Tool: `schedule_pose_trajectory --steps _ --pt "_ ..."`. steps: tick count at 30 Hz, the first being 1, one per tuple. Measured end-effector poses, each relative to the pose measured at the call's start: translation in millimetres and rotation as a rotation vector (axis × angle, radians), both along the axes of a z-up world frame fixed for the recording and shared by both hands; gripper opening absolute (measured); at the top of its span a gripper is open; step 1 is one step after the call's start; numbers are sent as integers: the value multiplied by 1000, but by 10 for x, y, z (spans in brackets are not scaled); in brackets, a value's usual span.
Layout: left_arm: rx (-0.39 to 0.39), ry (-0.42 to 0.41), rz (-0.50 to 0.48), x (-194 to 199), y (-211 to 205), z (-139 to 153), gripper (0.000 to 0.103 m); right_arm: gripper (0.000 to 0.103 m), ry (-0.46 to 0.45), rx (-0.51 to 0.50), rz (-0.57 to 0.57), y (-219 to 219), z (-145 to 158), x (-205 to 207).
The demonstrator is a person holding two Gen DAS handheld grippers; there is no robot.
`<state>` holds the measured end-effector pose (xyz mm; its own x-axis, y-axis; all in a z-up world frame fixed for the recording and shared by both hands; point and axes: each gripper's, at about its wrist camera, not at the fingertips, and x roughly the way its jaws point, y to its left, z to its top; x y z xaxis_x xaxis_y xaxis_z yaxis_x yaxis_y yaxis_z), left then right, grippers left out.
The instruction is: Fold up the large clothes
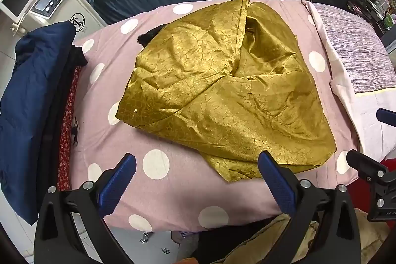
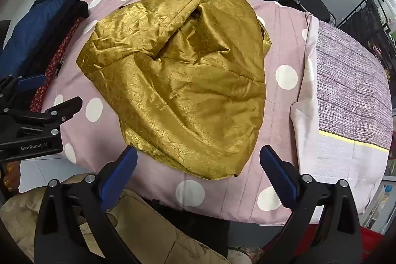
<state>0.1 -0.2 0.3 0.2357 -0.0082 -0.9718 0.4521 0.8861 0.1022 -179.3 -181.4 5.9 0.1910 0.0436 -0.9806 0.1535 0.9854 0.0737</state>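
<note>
Plainly the gold garment [image 1: 222, 90] lies crumpled in a loose heap mid-way on the dotted pink cover [image 1: 156, 192], dropped there to be spread before folding; both the left gripper [image 1: 198, 162] and right gripper [image 2: 198, 155] hover steeply downward over its near edge, fingers wide apart, grasping nothing

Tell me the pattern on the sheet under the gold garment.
Pink sheet with large white polka dots, beneath the gold garment; clearest in the right wrist view.
</note>
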Motion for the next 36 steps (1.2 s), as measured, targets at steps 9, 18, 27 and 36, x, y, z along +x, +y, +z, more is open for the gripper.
schedule_pose_trajectory --steps 9,18,27,36 --pt "-2 5 -2 -26 25 -9 97 98 7 1 1 16 -26 -3" --pt "-1 4 5 -23 25 7 97 98 3 5 4 28 16 -4" --pt "2 6 6 -33 37 21 97 98 2 9 5 34 14 -17" --pt "4 9 8 -20 35 12 97 98 1 10 5 27 11 8"
